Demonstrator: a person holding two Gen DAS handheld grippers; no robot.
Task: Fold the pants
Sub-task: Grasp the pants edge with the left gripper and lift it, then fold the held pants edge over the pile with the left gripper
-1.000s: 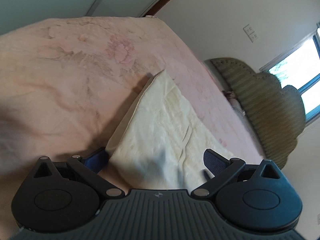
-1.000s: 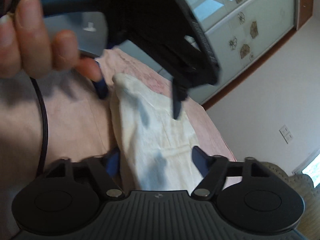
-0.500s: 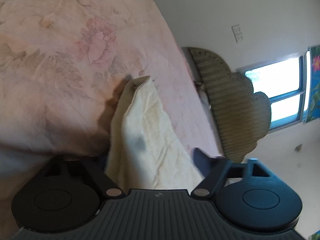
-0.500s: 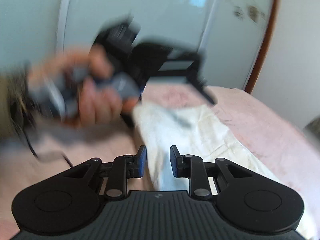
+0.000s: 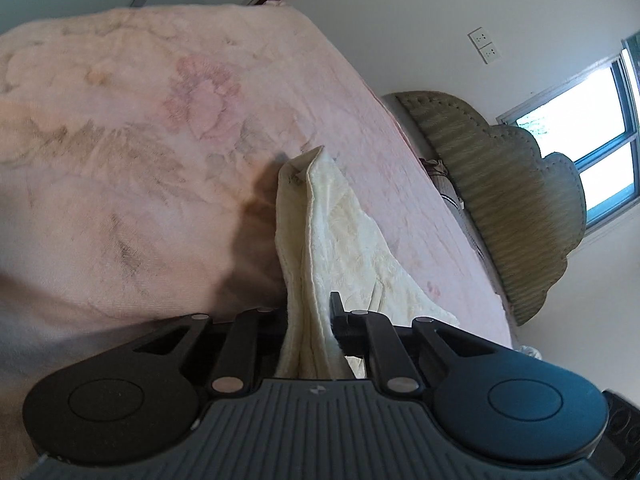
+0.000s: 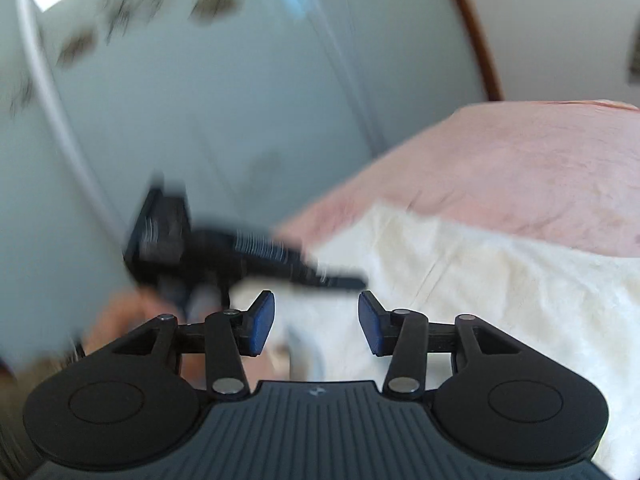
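Note:
Cream pants [image 5: 340, 232] lie on a pink bed cover [image 5: 120, 160]. My left gripper [image 5: 310, 320] has its jaws closing, and the pads press on the near edge of the pants, which stands up in a bunched ridge between them. In the right wrist view the pants [image 6: 500, 280] spread out to the right. My right gripper [image 6: 316, 322] hovers above their near end with its jaws opening and nothing between the blue pads. The left gripper's body [image 6: 192, 248] shows there as a black blur, held by a hand [image 6: 116, 320].
A woven olive headboard [image 5: 512, 200] stands at the bed's far right under a window [image 5: 592, 128]. A wall socket [image 5: 484, 46] sits above it. Pale wardrobe doors [image 6: 200, 100] rise behind the bed's left side.
The left jaws have closed from wide open onto the pants' edge and gathered it into a ridge. The right gripper has rolled and risen; its jaws narrowed, then widened again.

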